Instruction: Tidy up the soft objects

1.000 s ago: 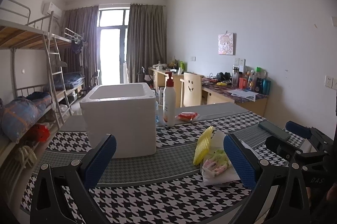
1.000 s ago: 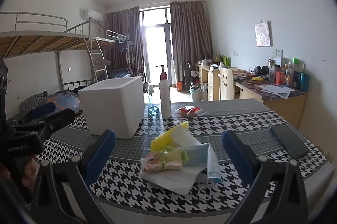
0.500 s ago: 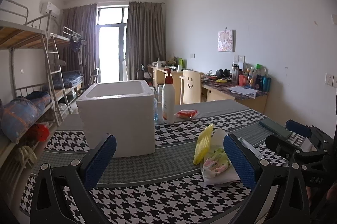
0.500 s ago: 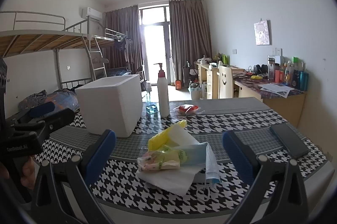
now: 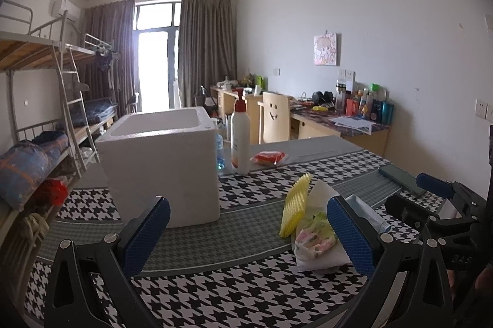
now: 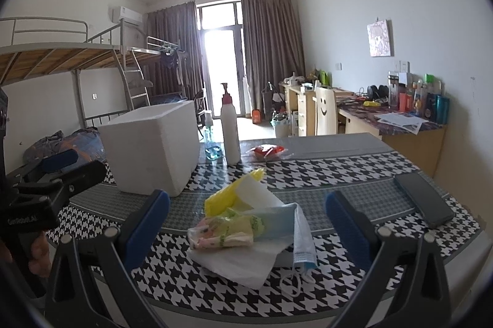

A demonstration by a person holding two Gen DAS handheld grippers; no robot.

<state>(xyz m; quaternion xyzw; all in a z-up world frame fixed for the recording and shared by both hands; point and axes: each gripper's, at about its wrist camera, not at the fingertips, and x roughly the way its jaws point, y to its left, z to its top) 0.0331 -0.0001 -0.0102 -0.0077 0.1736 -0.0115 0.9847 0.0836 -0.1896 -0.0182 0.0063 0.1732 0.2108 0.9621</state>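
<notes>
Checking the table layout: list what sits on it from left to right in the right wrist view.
Foam box → pump bottle → red packet → phone. The pile of soft things lies nearer the camera, overlapping the middle, so it is left out.

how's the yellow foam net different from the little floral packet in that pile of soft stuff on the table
The yellow foam net is one plain colour with a ribbed mesh surface; the floral packet is smooth, printed in pink and green. The net leans up at the far side of the pile, while the packet lies flat on top of the white tissue, nearer the right gripper. Both sit loose in the same pile, outside the white foam box, ungripped.
</notes>
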